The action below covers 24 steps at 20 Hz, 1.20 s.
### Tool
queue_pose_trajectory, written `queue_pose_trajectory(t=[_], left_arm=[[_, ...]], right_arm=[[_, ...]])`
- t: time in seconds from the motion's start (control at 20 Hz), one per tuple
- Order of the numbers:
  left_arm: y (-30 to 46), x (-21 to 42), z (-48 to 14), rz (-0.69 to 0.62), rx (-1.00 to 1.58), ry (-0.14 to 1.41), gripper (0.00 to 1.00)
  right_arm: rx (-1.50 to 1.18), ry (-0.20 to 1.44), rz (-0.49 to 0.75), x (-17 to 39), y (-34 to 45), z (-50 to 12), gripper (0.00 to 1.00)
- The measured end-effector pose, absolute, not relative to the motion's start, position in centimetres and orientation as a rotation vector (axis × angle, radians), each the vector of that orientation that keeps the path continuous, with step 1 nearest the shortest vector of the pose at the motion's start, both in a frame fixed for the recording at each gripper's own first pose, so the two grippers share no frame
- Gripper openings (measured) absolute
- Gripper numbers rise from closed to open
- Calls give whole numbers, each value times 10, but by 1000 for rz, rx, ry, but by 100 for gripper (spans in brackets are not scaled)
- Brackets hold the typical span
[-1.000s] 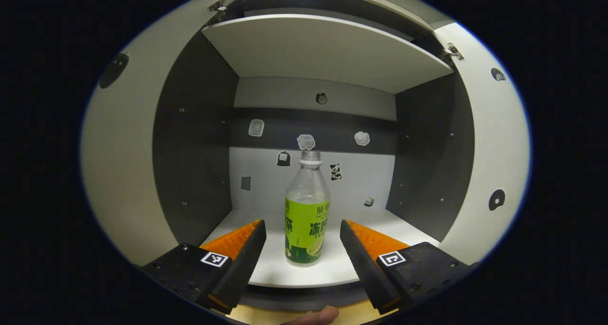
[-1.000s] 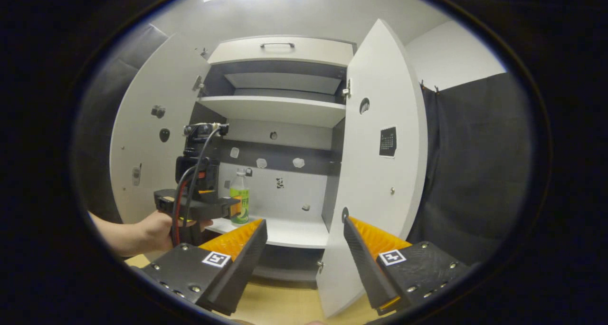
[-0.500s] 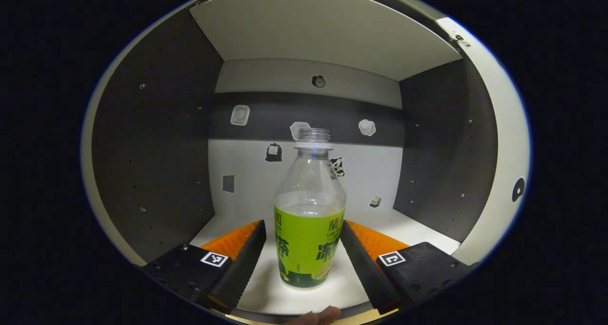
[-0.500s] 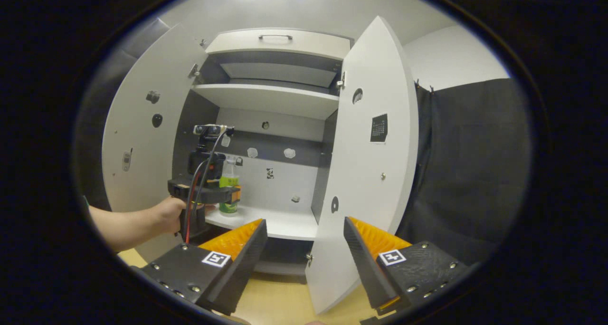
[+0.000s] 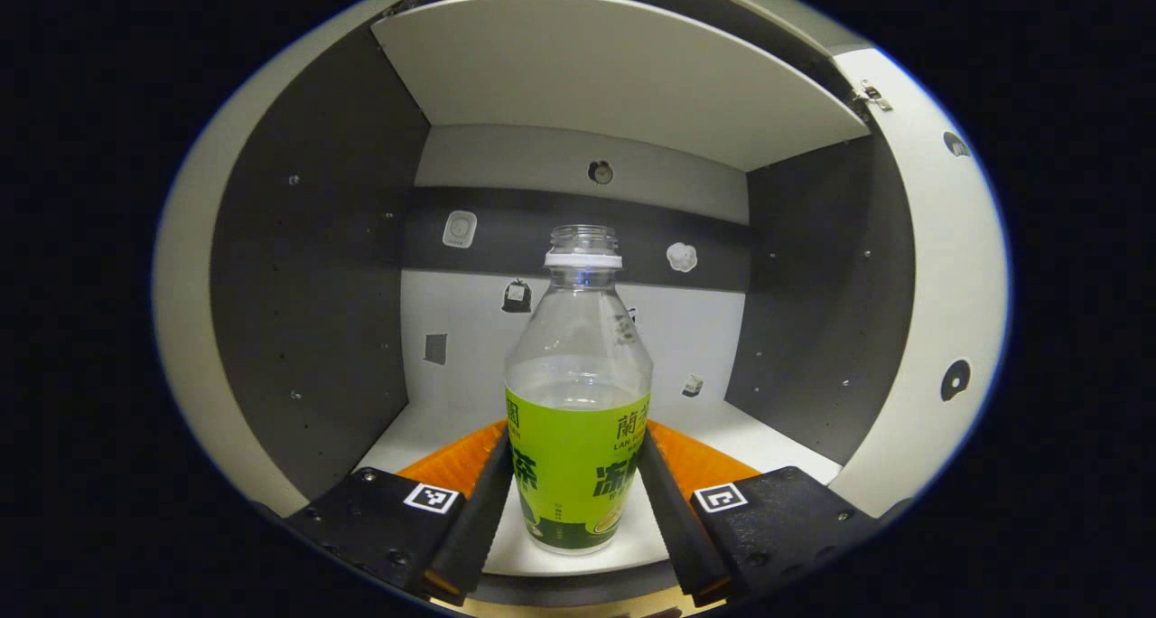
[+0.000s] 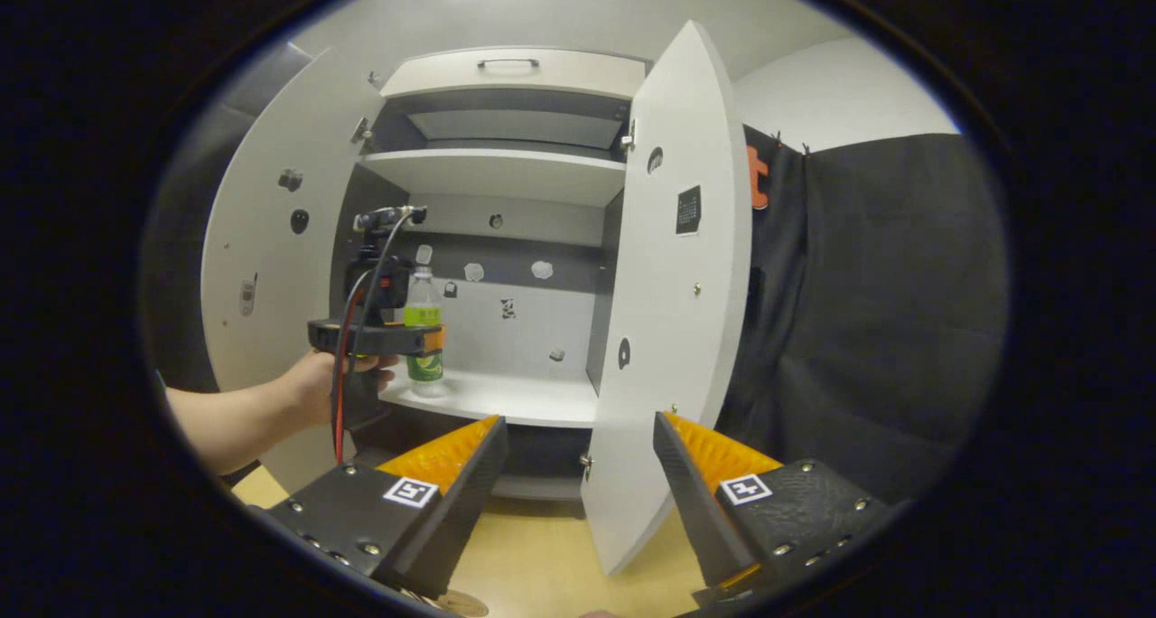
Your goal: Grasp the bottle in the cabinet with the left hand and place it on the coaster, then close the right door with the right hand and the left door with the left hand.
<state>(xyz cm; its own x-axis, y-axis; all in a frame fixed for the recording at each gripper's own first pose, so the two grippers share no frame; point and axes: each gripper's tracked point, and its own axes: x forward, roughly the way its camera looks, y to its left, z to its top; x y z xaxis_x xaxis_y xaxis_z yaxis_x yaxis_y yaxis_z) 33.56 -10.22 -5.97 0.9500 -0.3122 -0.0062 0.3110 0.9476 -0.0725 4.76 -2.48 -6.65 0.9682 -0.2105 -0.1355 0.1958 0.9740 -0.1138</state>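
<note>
Both cabinet doors stand open, the right door (image 6: 673, 302) jutting out beside the right tool (image 6: 578, 500), whose fingers are spread wide on nothing. On the cabinet's lower shelf (image 5: 722, 424) the uncapped bottle (image 5: 578, 392), seemingly empty, stands upright. The left tool (image 5: 575, 505) is closed against its green label from both sides.

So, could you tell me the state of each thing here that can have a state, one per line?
Clear plastic bottle with green label: upright on the cabinet shelf, uncapped, partly filled.
Left gripper: shut on the bottle's label.
Right gripper: open, holding nothing.
White right cabinet door: open.
White left cabinet door: open.
</note>
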Motion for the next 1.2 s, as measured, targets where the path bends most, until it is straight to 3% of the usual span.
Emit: queue_pose_trajectory(t=[0.6, 1.2], left_arm=[[-77, 154, -41, -361, -76, -19, 79], [-90, 39, -128, -380, -108, 40, 80]], right_arm=[[-50, 95, -110, -13, -23, -45, 98], [-9, 112, -124, -40, -39, -56, 98]])
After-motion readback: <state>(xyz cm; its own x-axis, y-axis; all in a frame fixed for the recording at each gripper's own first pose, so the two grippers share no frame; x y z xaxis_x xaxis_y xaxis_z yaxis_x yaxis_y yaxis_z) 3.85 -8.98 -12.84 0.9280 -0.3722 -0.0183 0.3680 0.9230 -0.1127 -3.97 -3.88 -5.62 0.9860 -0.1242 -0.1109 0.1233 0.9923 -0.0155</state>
